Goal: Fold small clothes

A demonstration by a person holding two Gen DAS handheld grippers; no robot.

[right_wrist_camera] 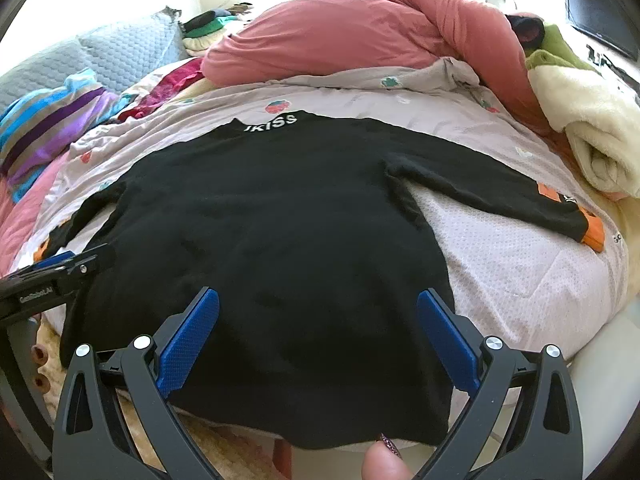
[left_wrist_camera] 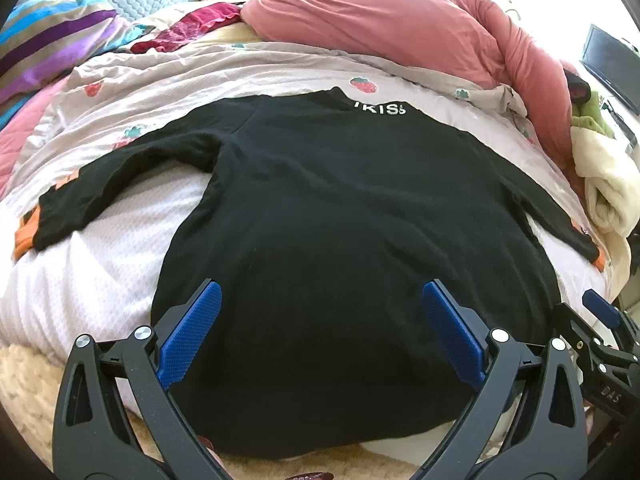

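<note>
A small black sweater (left_wrist_camera: 320, 220) with white collar lettering and orange cuffs lies flat, back up, on the bed, both sleeves spread out; it also shows in the right wrist view (right_wrist_camera: 280, 232). My left gripper (left_wrist_camera: 322, 294) is open and empty, hovering over the sweater's lower left part near the hem. My right gripper (right_wrist_camera: 318, 300) is open and empty over the lower right part of the hem. The right gripper shows at the left wrist view's right edge (left_wrist_camera: 596, 312); the left gripper shows at the right wrist view's left edge (right_wrist_camera: 60, 264).
The sweater lies on a pale strawberry-print quilt (left_wrist_camera: 280, 72). A pink duvet (left_wrist_camera: 400, 28) is bunched at the back. A striped cloth (left_wrist_camera: 52, 40) lies far left, a cream blanket (right_wrist_camera: 592, 128) far right. A fluffy rug (left_wrist_camera: 28, 392) lies at the near edge.
</note>
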